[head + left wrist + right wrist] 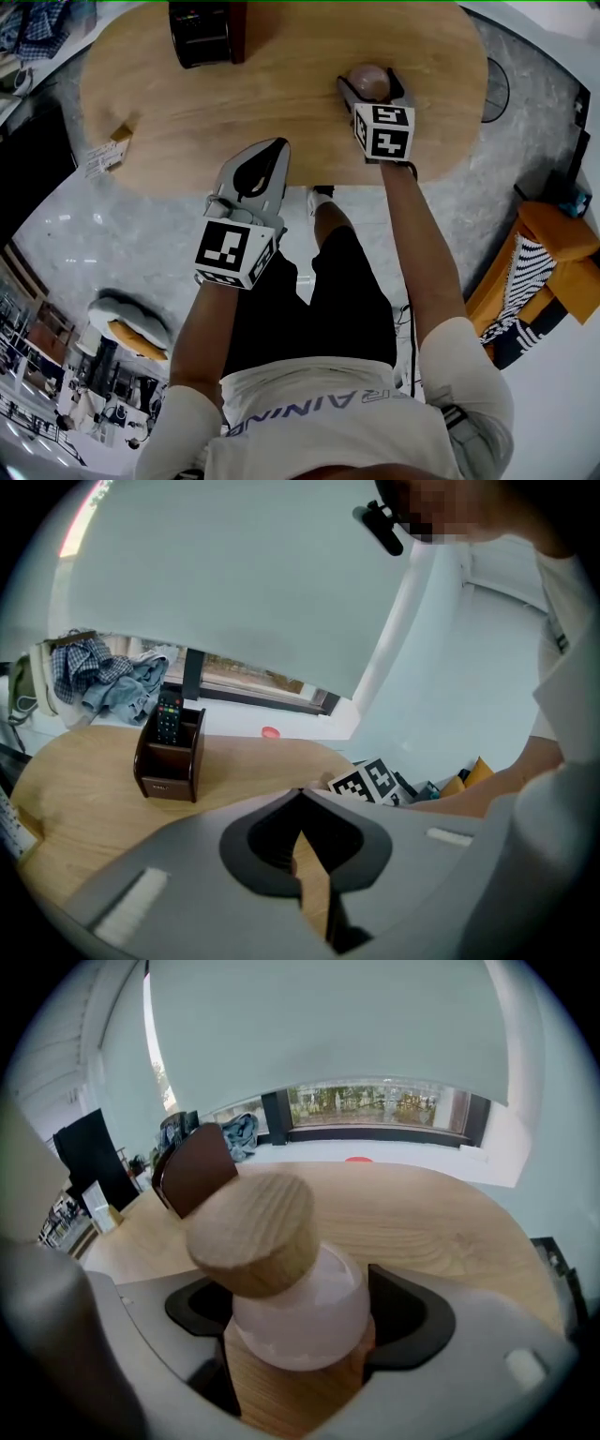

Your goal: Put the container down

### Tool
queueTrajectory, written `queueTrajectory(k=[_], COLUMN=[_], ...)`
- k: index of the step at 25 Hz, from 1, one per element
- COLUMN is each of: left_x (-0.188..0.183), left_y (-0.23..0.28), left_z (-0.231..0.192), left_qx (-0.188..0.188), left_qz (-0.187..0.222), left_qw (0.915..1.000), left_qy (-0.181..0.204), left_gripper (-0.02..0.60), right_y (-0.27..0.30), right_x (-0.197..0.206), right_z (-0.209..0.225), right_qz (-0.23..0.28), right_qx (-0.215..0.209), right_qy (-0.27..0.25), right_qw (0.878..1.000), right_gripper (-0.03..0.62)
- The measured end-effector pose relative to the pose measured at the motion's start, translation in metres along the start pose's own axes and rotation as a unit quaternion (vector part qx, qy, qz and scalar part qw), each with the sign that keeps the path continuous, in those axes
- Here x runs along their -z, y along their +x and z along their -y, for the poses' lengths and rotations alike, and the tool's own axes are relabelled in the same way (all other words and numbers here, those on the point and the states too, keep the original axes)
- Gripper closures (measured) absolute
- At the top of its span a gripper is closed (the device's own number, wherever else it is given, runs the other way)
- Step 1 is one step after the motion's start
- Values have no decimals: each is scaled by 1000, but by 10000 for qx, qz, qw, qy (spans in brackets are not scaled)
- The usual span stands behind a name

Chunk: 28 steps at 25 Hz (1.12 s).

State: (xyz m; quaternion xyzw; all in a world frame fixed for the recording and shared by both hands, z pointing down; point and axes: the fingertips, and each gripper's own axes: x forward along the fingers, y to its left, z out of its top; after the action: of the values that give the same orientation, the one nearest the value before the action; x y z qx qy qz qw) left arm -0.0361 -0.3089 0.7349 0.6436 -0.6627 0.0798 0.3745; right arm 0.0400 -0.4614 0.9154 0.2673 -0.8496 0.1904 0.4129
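The container (pixel 368 82), a small frosted pinkish jar (pixel 300 1321) with a wooden cork lid (pixel 251 1232), rests on the oval wooden table (pixel 281 84) near its right front edge and leans a little to the left. My right gripper (pixel 370 89) stands around it with its jaws wide, one on each side of the jar's belly (pixel 300 1309), and I see no pad pressing on it. My left gripper (pixel 272 148) hovers over the table's front edge, its jaws shut with nothing between them (pixel 300 799).
A dark brown holder (pixel 202 33) with a remote control (pixel 169 716) stands at the far side of the table. A small tag (pixel 108 152) lies at the table's left edge. An orange chair (pixel 553 272) stands on the floor at the right.
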Motion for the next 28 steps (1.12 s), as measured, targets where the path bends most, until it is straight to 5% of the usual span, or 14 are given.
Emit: queueTrajectory(k=[6,15,24,28], left_x=[-34,-94,-187,-219], left_y=[-37,-102,-187,-224], left_z=[-5,15,77,94], left_qx=[-51,-128,101,50], left_qz=[292,784,1318,1635], left_qw=[9996,9968,9907,9853], left_qy=[-45,-23,311,481], left_gripper=[583,583,583,583], right_y=[-51,-191,-345,-394], right_x=[-6,-57,-151,-181], right_z=[1,5,-33,-45], right_qz=[148,1038,1867,2094], right_qx=[-69,182,96,85], right_qy=[152,189,1,31], right_qw=[9998,9943,9824,9778], right_gripper=[149,415,574,580])
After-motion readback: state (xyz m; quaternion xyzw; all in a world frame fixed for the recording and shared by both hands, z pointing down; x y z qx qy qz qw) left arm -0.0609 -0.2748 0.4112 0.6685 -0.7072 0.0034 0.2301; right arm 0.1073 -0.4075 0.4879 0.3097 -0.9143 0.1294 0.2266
